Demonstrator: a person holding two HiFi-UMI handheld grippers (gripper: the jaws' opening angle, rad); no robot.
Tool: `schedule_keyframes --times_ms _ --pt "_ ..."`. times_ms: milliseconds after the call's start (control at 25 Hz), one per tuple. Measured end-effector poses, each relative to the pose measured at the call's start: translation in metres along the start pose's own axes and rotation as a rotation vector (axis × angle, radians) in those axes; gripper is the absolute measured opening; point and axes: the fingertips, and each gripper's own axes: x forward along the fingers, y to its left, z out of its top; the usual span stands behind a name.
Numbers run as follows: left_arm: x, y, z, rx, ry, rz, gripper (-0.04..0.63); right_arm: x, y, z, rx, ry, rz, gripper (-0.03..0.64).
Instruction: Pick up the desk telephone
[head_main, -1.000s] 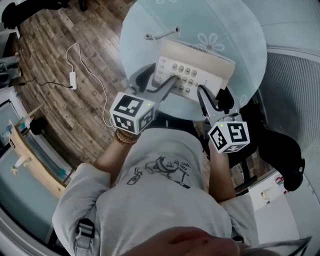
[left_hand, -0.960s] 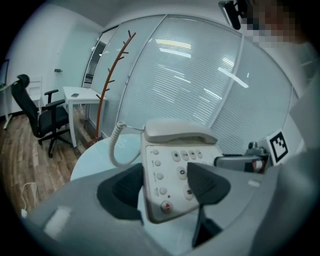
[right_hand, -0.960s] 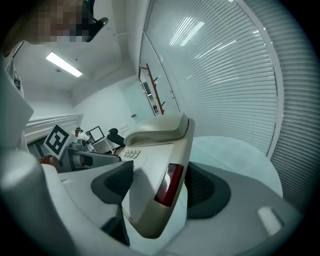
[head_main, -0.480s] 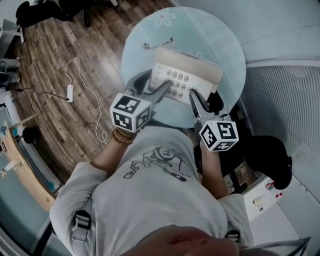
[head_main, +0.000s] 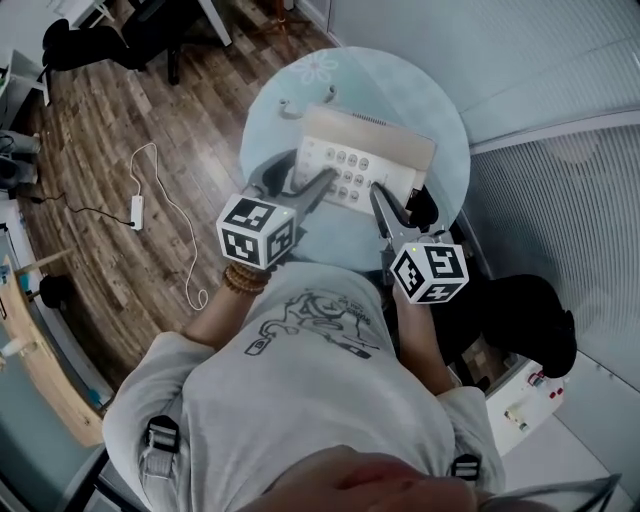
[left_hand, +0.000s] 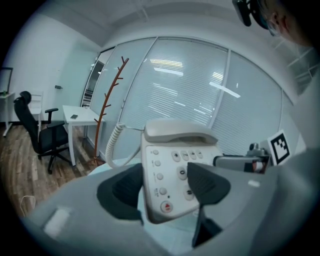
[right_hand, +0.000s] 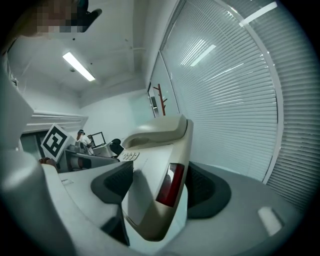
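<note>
Since the earlier frame the desk telephone (head_main: 362, 160) has risen off the tabletop (head_main: 440, 120), upper centre of frame. My left gripper (head_main: 297, 180) jaws clamp its keypad corner and my right gripper (head_main: 405, 205) jaws its side edge. Lift under way; next I should raise both evenly so the handset stays seated.

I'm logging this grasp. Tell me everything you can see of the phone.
The phone is a cream plastic desk set with pale round keys, one red-marked button near its front corner and a dark red panel on its side. Its handset lies in the cradle, and a coiled cord hangs from it. It sits tilted over the round glass table, seemingly clear of it. The left gripper and right gripper clamp its near corners.
</note>
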Motion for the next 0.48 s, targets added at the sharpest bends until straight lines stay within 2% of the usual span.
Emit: schedule_keyframes --times_ms 200,480 --pt "0.012 -0.004 0.031 0.021 -0.027 -0.001 0.276 0.005 -0.011 0.030 -0.013 -0.031 -0.002 0.319" --pt "0.002 -0.019 0.048 0.030 -0.054 -0.005 0.276 -0.011 -0.005 0.051 -0.037 -0.059 -0.011 0.318"
